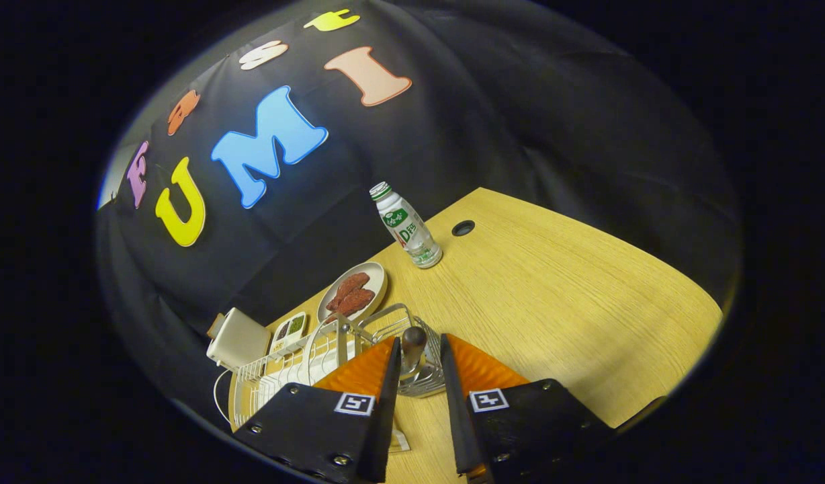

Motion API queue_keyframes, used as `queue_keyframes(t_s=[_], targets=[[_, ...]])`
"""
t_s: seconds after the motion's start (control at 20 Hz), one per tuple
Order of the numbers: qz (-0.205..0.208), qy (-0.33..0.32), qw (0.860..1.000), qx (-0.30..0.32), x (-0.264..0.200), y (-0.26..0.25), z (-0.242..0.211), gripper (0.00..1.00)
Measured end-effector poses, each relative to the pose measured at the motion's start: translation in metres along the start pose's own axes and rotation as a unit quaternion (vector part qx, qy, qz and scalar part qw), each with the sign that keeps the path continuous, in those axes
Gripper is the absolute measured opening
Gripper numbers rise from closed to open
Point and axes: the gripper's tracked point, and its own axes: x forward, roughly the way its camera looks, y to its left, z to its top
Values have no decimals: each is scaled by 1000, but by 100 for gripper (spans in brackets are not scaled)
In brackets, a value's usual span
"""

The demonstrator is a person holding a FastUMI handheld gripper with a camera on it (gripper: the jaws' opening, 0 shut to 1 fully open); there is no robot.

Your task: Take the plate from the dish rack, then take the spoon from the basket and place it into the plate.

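Observation:
A spoon (412,349) stands handle-up in a small wire basket (392,323) fixed to the end of a white wire dish rack (271,380). My gripper (419,341) is open, tilted down over the basket. The spoon's dark rounded handle end sits between the fingertips, close to the left finger and with a small gap to the right one. In the rack, left of the fingers, the pale rim of a plate (312,353) stands on edge. The left finger hides the near part of the rack.
Beyond the rack on the wooden table (553,302) lie an oval dish of reddish-brown food (352,292), a small tray of green food (289,331) and a white box (238,339). Farther back stand a white bottle (407,227) and a cable hole (463,227).

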Motion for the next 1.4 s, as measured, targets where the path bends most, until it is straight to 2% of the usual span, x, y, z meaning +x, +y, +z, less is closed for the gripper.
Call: queue_keyframes(t_s=[0.3, 0.45, 0.5, 0.7, 0.75, 1.15, 1.4], targets=[[-7, -73, 997, -30, 19, 2, 18, 36], [-12, -93, 995, -23, 36, 3, 17, 36], [-16, -106, 994, -18, 27, 2, 23, 18], [-14, -118, 993, -16, 39, 5, 26, 20], [-13, -117, 993, -18, 40, 10, 27, 12], [0, -132, 990, -51, 29, 24, 67, 12], [20, -149, 986, -76, -1, 46, 103, 12]])
